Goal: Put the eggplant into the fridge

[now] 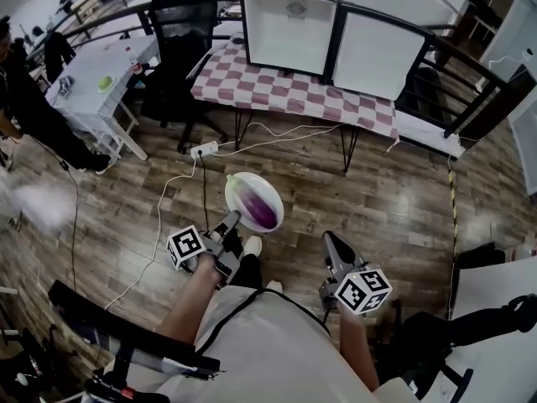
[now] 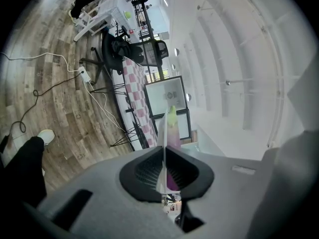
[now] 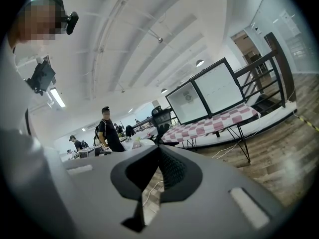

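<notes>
A purple eggplant (image 1: pixel 262 208) with a pale end lies on a white plate (image 1: pixel 237 185). My left gripper (image 1: pixel 233 219) is shut on the plate's near rim and holds it out over the wooden floor. In the left gripper view the plate (image 2: pixel 164 133) shows edge-on between the shut jaws of the left gripper (image 2: pixel 164 151), with the eggplant (image 2: pixel 173 126) and its green tip just beyond. My right gripper (image 1: pixel 328 238) hangs to the right of the plate, shut and empty; the right gripper (image 3: pixel 158 147) has its tips together. Two white-fronted fridge boxes (image 1: pixel 289 32) stand on a checkered table (image 1: pixel 277 91) ahead.
A black office chair (image 1: pixel 180 23) stands left of the checkered table. A white desk (image 1: pixel 101 74) and a person (image 1: pixel 25 99) are at far left. A power strip (image 1: pixel 205 149) and cables lie on the floor. Dark railings (image 1: pixel 470 82) run at the right, and black equipment (image 1: pixel 126 342) sits at lower left.
</notes>
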Available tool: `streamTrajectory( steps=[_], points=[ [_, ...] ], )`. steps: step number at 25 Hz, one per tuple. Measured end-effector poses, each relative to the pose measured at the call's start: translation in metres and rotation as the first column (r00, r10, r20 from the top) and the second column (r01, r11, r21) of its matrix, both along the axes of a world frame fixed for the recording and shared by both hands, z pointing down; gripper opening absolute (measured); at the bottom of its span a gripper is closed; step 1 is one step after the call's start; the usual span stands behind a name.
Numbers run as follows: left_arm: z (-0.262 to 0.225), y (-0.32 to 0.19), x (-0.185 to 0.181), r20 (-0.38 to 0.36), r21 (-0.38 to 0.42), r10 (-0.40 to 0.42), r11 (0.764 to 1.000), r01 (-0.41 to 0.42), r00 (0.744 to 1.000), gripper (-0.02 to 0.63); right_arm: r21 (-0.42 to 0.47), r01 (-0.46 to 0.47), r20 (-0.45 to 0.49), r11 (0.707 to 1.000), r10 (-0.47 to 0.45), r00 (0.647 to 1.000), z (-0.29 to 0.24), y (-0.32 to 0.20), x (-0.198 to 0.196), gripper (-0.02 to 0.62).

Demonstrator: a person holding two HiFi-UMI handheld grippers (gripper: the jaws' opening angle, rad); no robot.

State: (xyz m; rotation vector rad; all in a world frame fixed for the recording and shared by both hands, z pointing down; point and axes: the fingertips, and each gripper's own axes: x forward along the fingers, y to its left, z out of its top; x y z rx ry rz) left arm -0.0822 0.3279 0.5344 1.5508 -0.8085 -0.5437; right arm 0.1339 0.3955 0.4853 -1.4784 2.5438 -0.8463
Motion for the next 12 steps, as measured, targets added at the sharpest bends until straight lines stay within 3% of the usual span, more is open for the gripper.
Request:
streamTrajectory(
  steps=[12],
  points=[
    [0.006,-0.054,-0.003,-0.006,-0.009,0.012,1.0,-0.012,1.0,0.021,-0.017,0.005,-0.013,1.0,-0.005,1.0,0.003,-0.055,-0.009,0.006]
  ],
)
